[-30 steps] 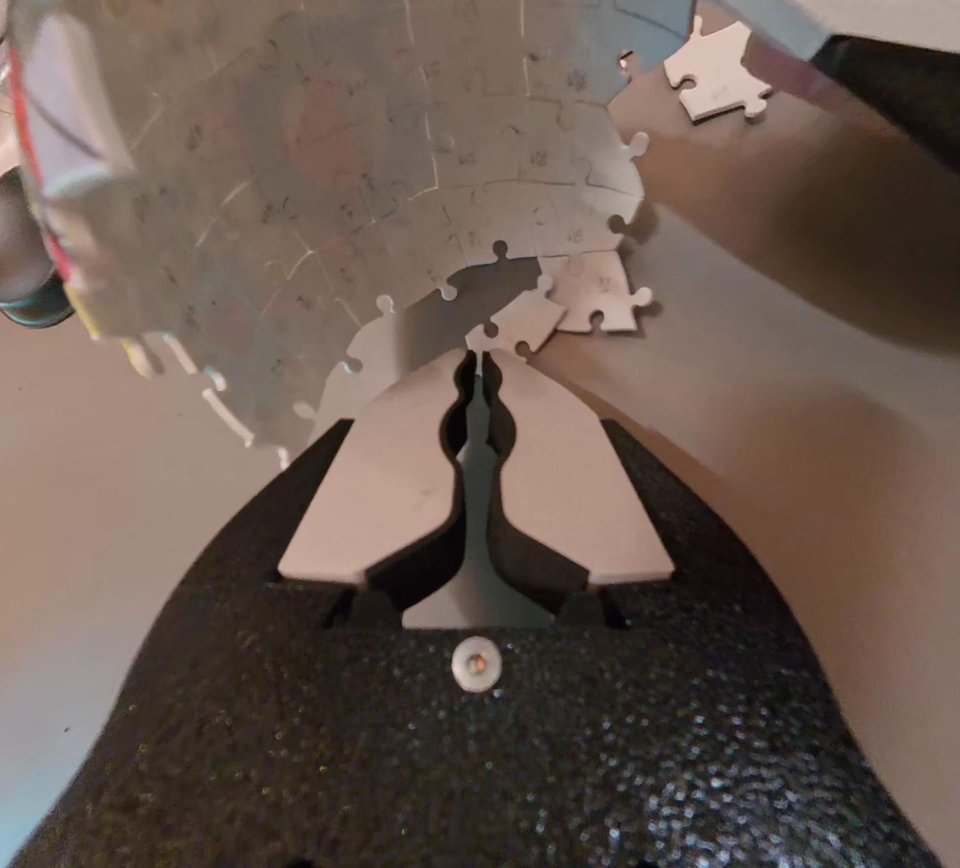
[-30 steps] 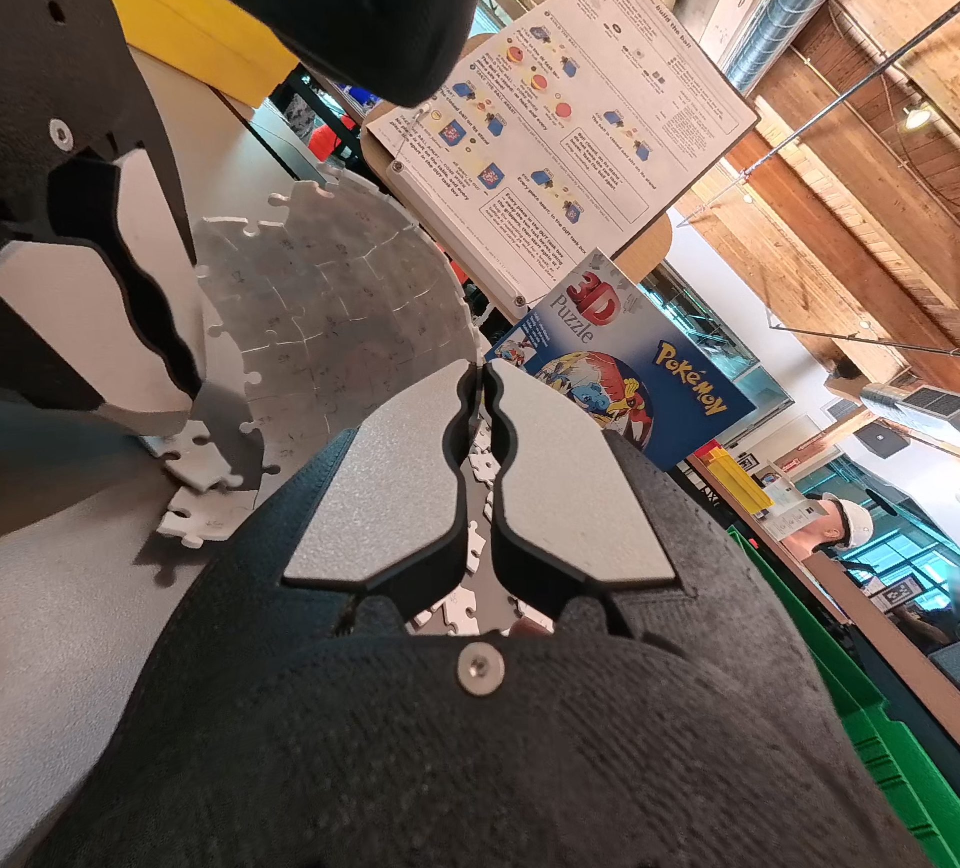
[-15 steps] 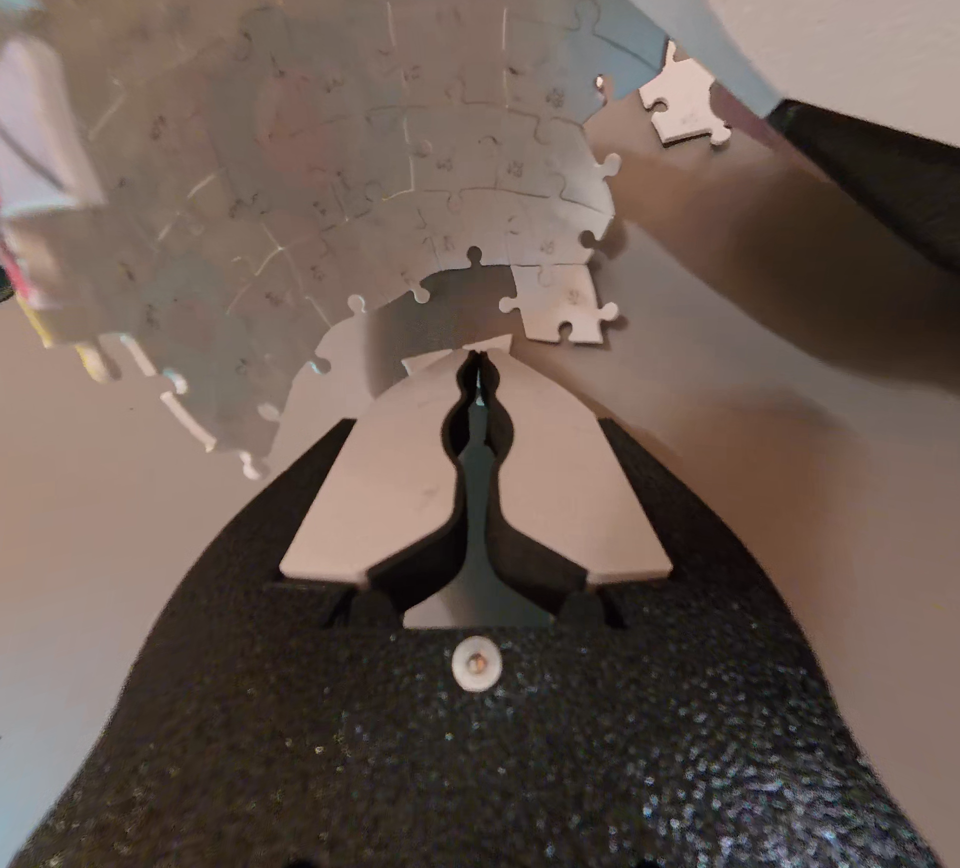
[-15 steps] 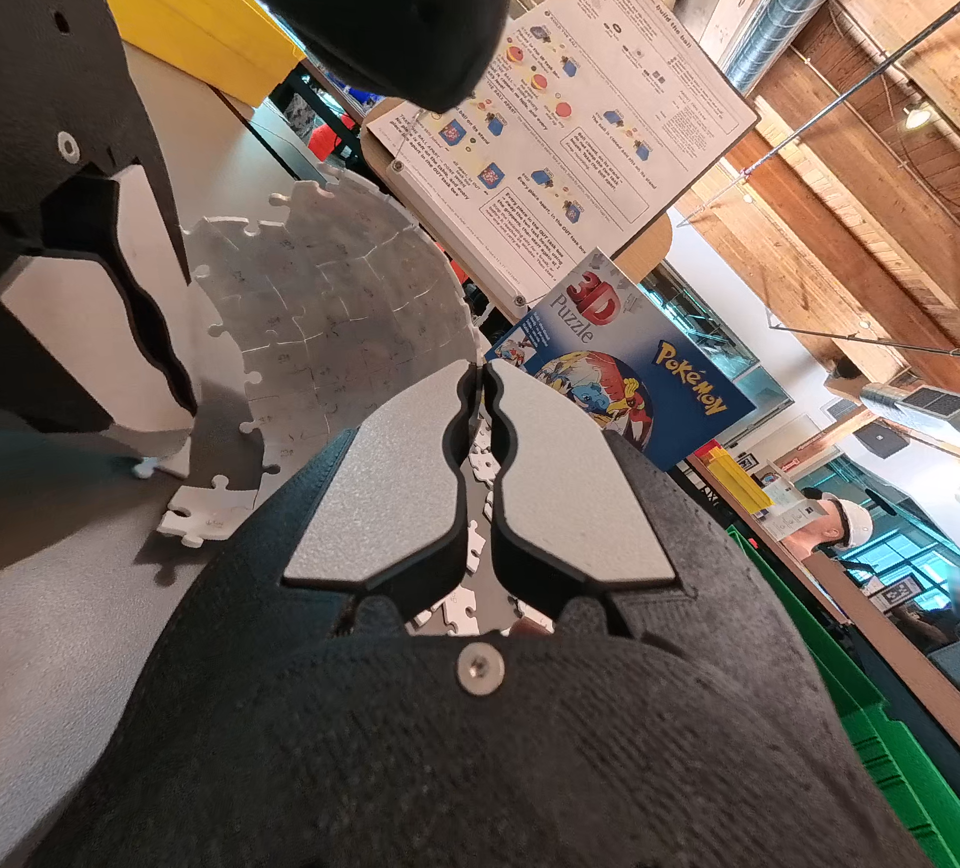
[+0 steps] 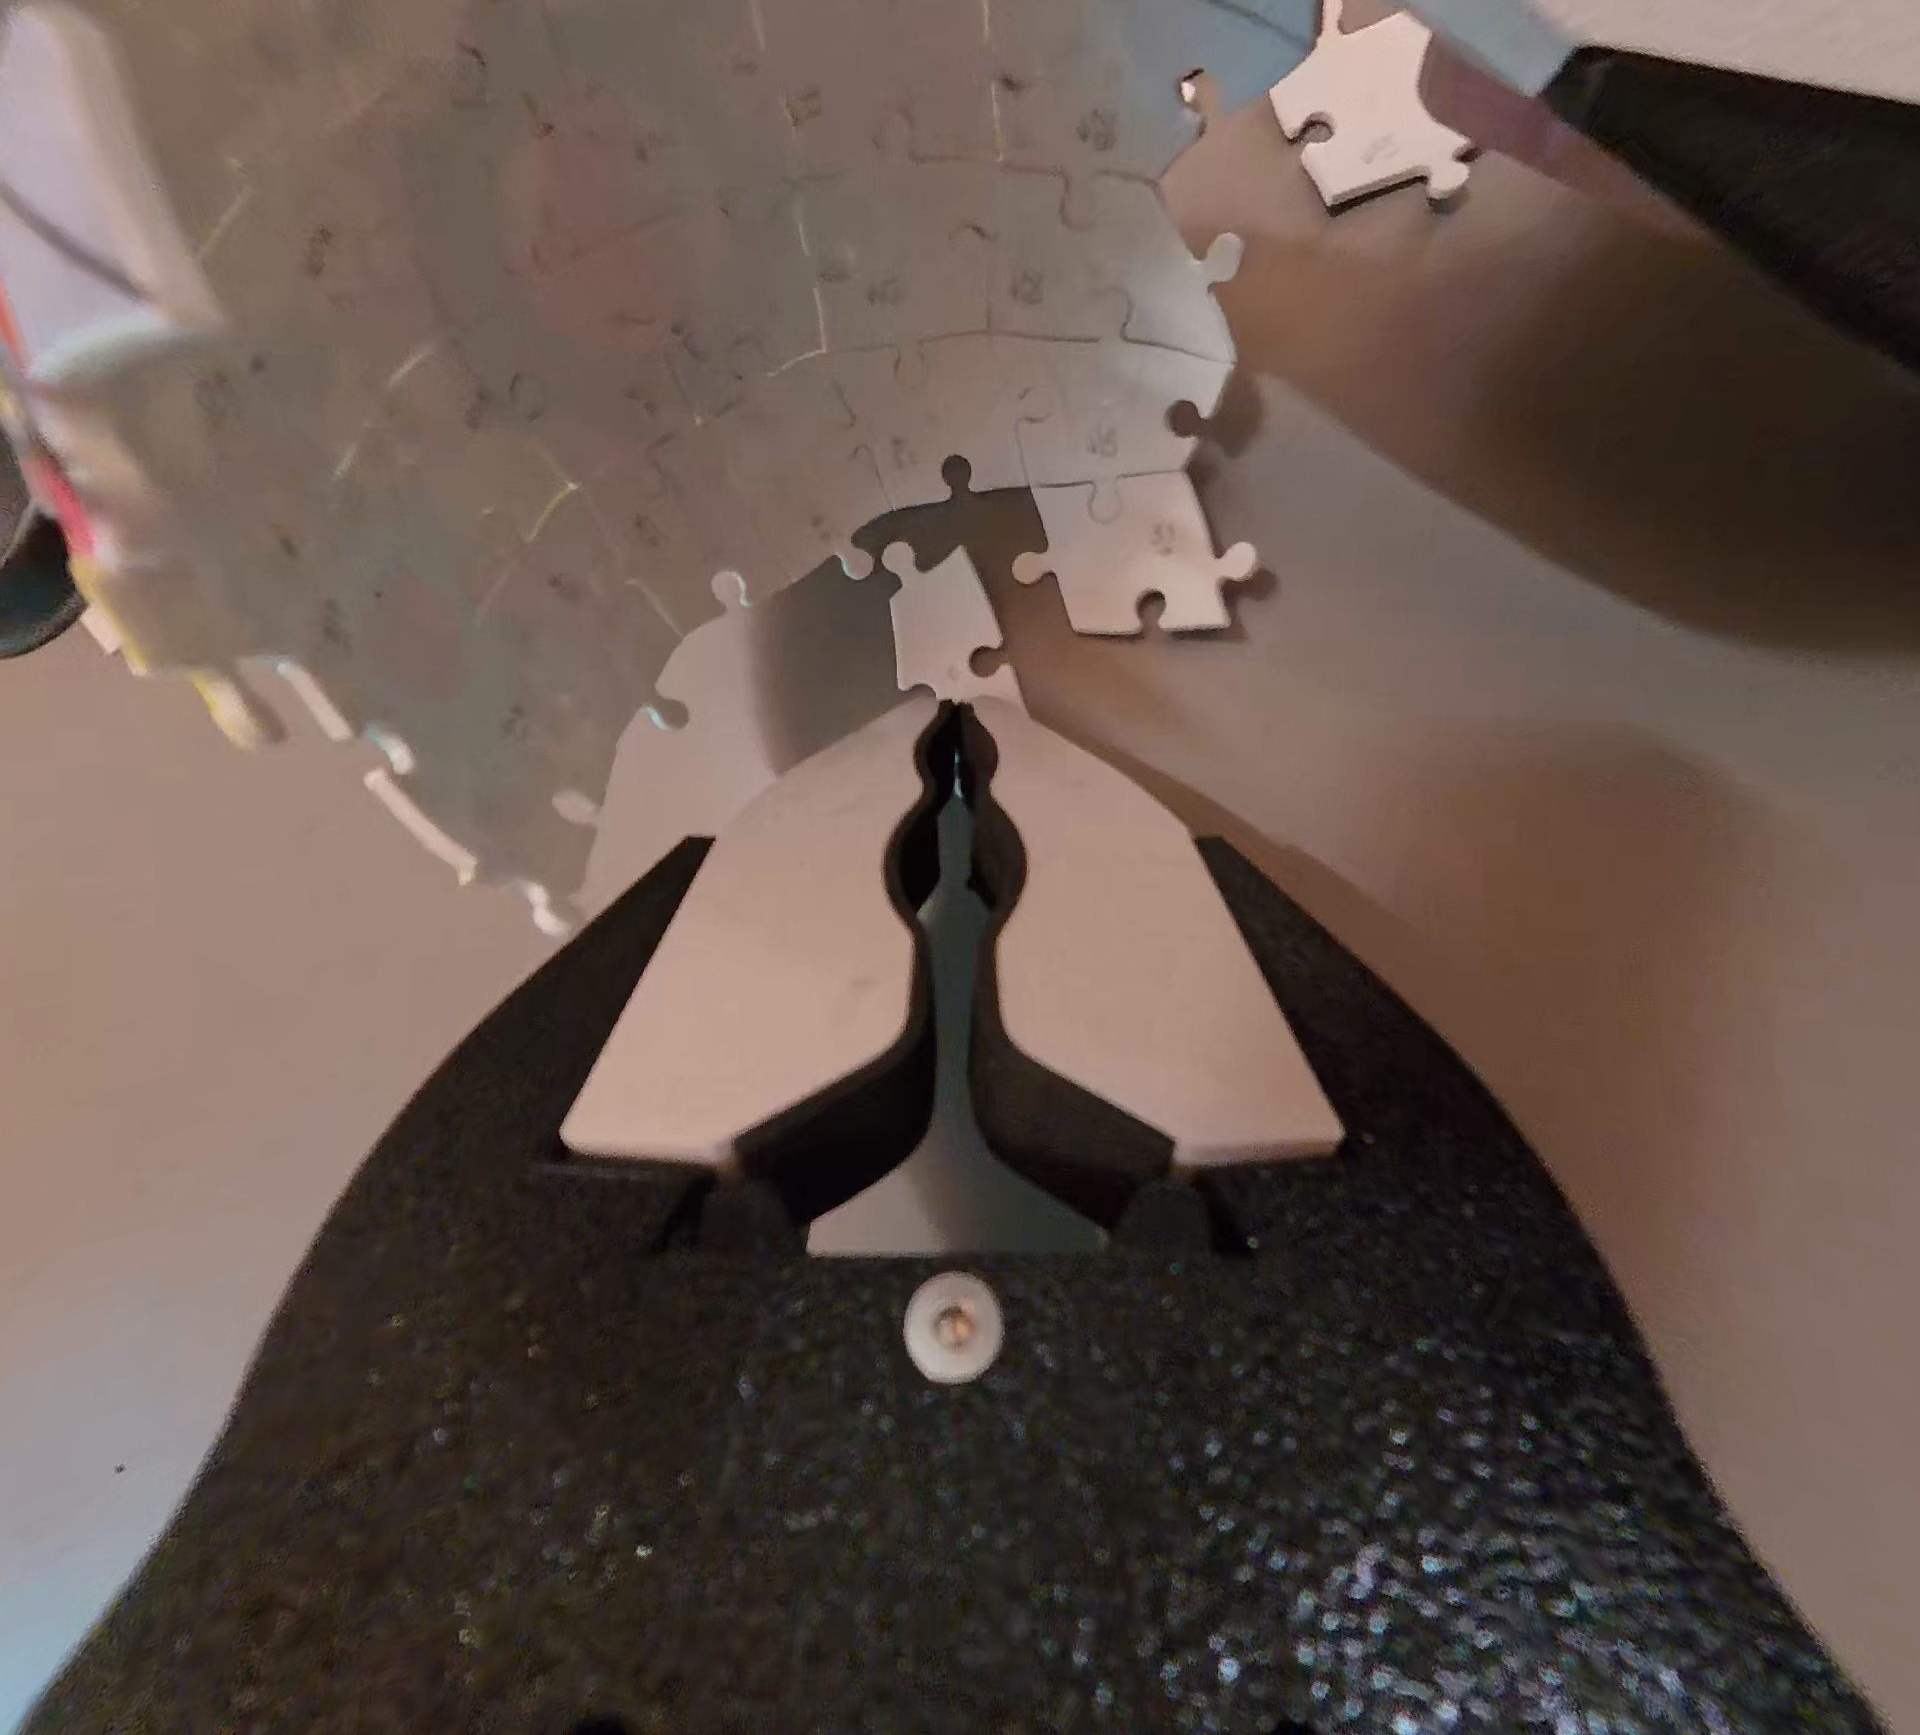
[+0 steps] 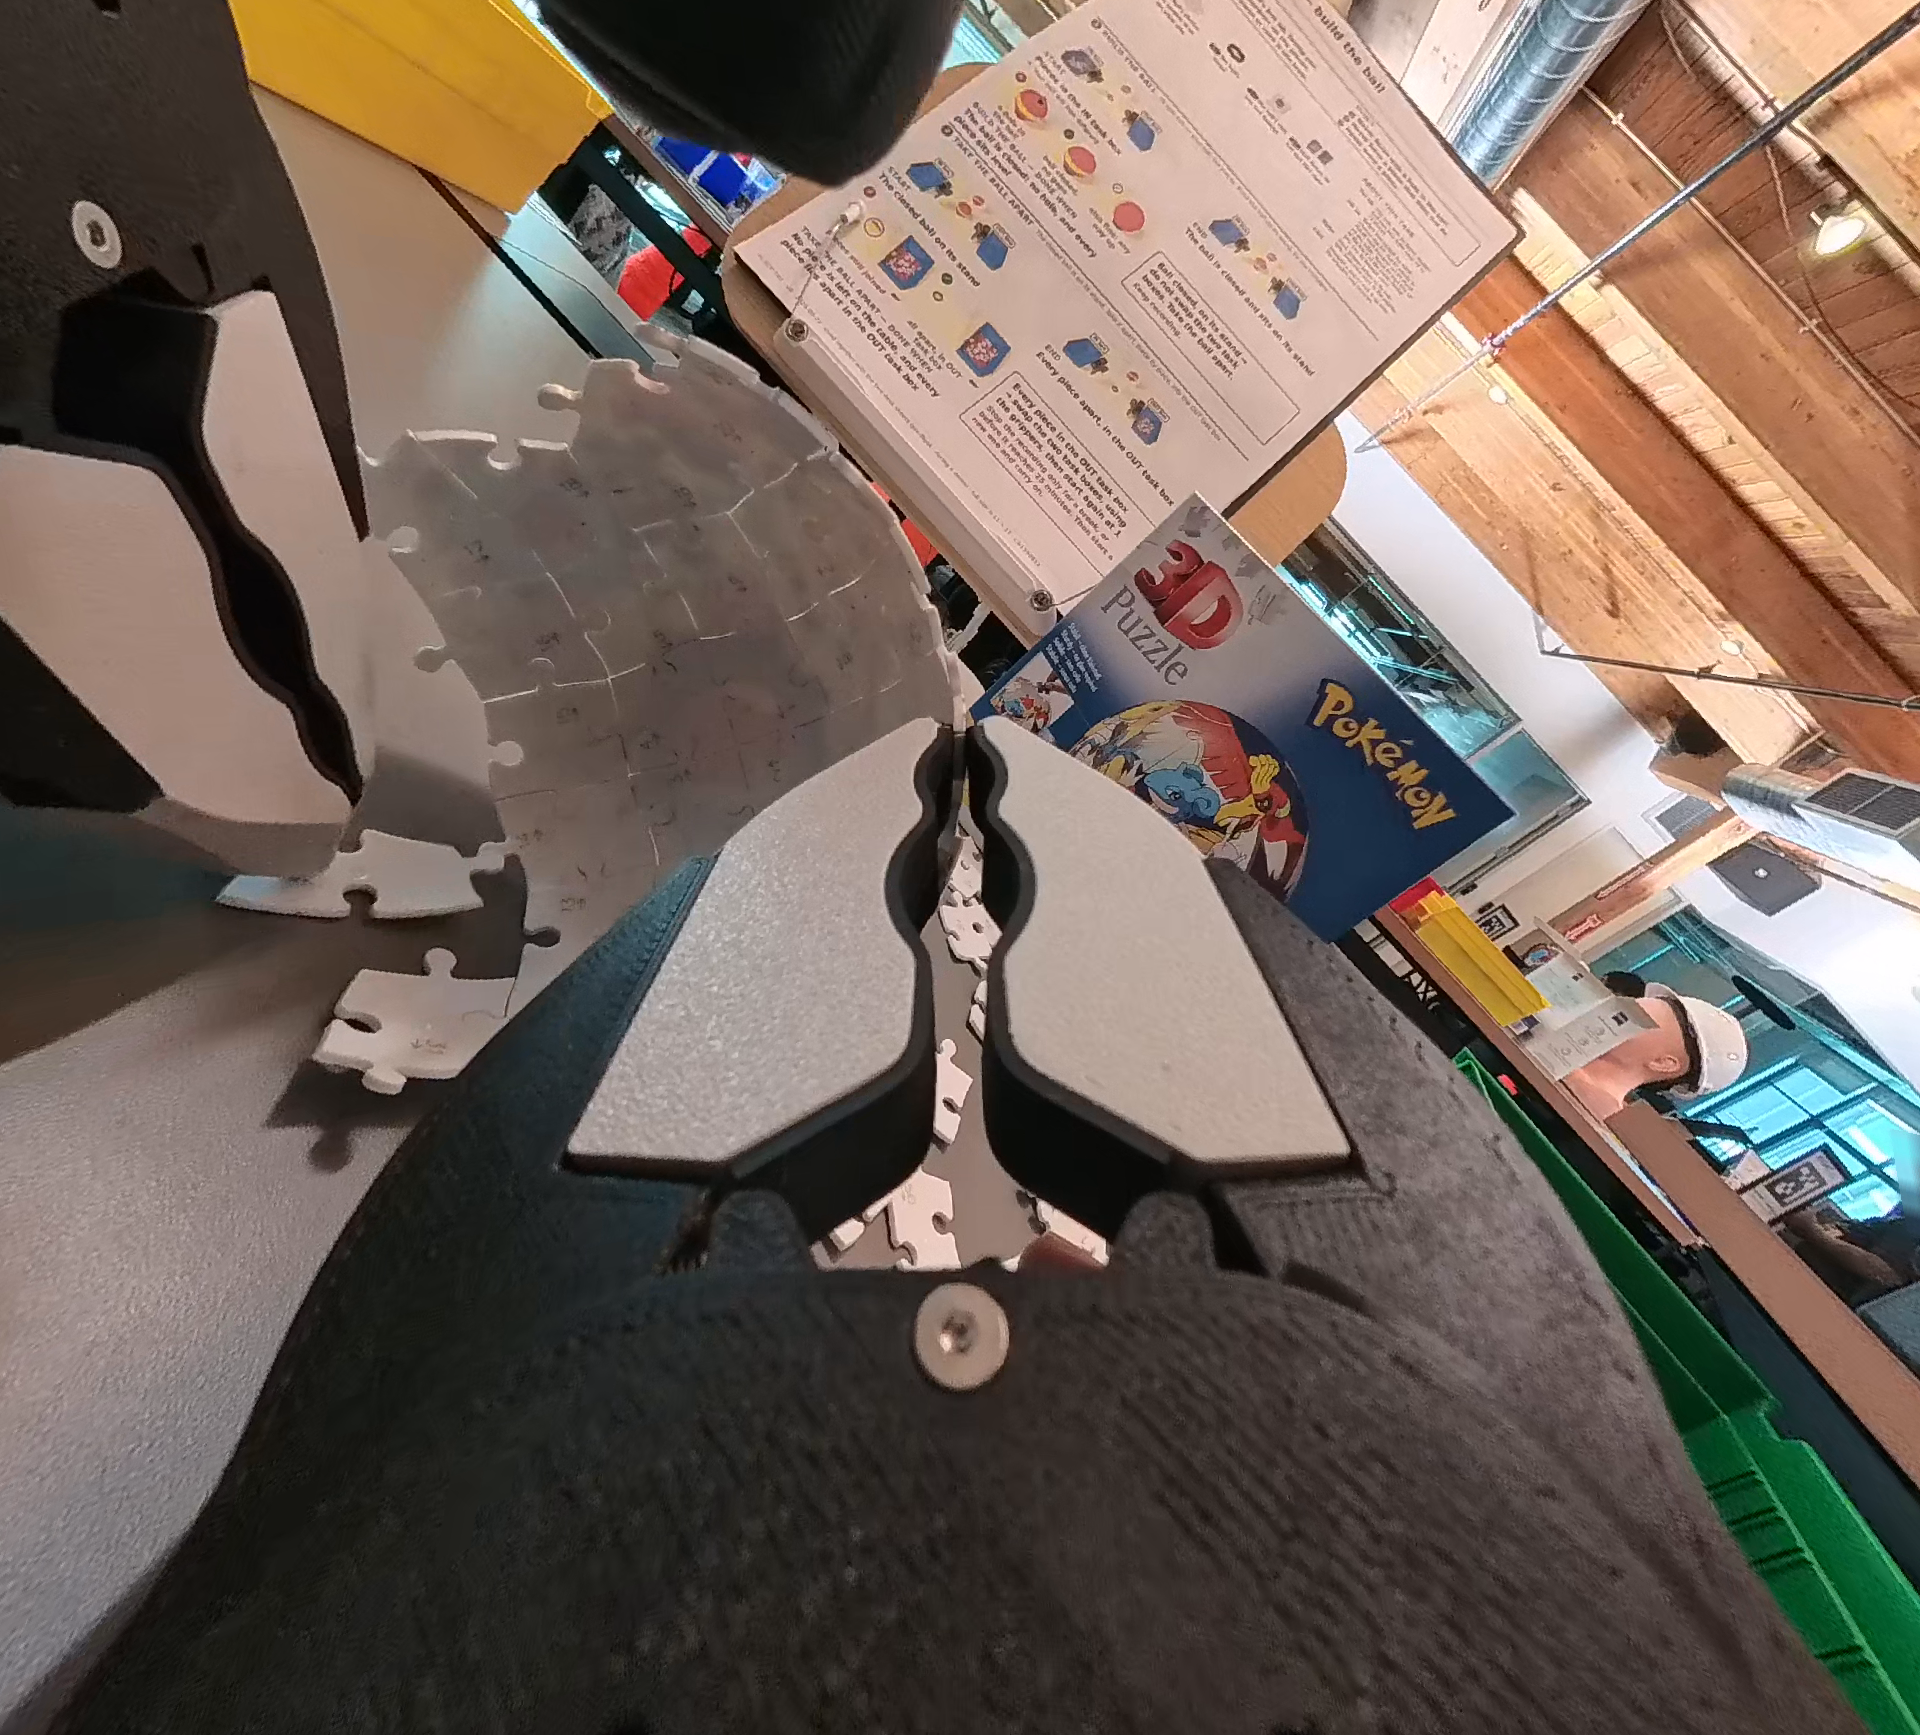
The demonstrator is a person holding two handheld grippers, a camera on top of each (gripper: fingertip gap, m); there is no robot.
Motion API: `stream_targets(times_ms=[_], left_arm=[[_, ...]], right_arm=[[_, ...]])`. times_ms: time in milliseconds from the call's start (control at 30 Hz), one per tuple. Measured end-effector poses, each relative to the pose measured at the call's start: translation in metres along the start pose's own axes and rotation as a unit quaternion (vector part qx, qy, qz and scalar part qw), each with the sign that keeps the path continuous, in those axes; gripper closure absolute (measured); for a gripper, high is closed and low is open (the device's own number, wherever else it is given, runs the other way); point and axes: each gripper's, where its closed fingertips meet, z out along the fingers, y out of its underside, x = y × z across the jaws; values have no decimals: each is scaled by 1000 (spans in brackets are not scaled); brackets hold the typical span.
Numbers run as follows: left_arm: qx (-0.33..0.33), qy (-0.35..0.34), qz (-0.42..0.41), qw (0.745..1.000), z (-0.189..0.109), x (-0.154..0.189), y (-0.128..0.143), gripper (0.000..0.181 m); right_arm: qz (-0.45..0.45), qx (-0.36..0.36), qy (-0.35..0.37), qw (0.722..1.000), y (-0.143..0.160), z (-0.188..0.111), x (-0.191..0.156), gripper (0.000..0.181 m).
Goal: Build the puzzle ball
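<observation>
Left gripper [image 5: 956, 717], fingers pinched on loose piece [image 5: 943, 623], has brought it back up to gap in shell [image 5: 644, 251] rim; not seated. Right gripper [image 6: 961, 729] clamps shell's far edge above bench [image 5: 1455, 854].

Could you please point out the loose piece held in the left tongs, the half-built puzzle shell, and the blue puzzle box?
Small white jigsaw piece [image 5: 943, 620]: left wrist view, its flat middle.
Curved grey half-built puzzle shell [image 5: 644, 231]: left wrist view, inner surface.
Blue cardboard puzzle box [image 6: 1262, 724]: right wrist view, front face.
</observation>
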Motion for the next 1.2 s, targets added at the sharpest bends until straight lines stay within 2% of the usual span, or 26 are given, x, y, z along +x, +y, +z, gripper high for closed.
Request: stream_targets(times_ms=[200, 333, 467, 1200], left_arm=[[-1, 0, 20, 1000, -1, 0, -1, 181], [41, -18, 4, 999, -11, -10, -15, 181], [2, -21, 30, 999, -3, -12, -1, 170], [3, -9, 30, 1000, -1, -10, 2, 176]], right_arm=[[0, 0, 0, 1000, 0, 0, 0, 179], [1, 0, 0, 1000, 0, 0, 0, 179], [1, 0, 0, 1000, 0, 0, 0, 179], [1, 0, -1, 1000, 0, 0, 0, 179]])
